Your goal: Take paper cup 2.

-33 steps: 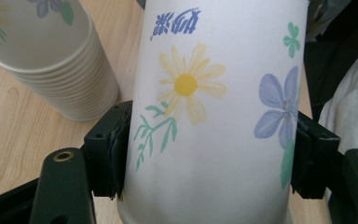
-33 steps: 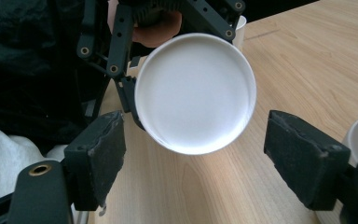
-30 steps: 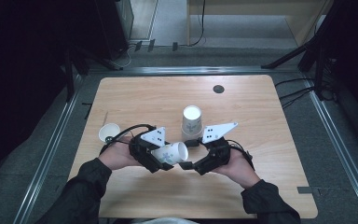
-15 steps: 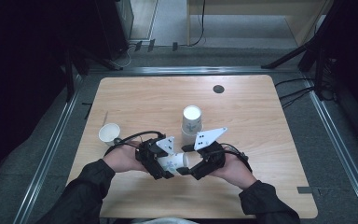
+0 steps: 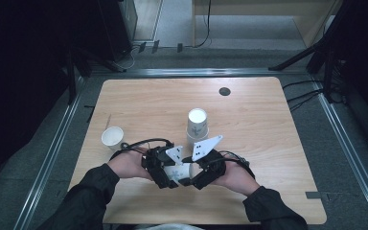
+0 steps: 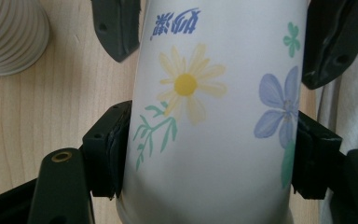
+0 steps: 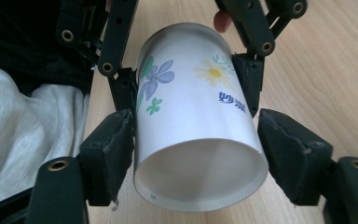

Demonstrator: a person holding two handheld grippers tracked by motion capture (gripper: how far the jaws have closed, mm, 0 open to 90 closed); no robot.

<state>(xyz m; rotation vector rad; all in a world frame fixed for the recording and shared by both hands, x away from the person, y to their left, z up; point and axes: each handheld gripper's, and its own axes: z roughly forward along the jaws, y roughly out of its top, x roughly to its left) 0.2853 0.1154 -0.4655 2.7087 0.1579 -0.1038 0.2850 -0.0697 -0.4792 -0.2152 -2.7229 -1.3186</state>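
Note:
A flowered white paper cup [image 5: 178,171] lies on its side just above the table [image 5: 268,143], between both grippers near the front edge. My left gripper [image 5: 171,181] is shut on the cup [image 6: 214,116] near its closed end, its pads pressing both sides. From the opposite side my right gripper [image 5: 192,182] takes the cup [image 7: 196,130] at its open rim. Its jaws have just been closing with the cup between them, and the pads [image 7: 112,149] now rest against the wall.
A stack of upturned white cups [image 5: 197,123] stands just beyond the grippers; a ribbed cup [image 6: 9,37] also appears in the left gripper view. A small upright cup [image 5: 112,138] sits at the left. A dark round hole [image 5: 224,91] lies at the back.
Both hands have come nearer the table's front edge with the cup between them. The right gripper's jaws have closed in on the cup's open end.

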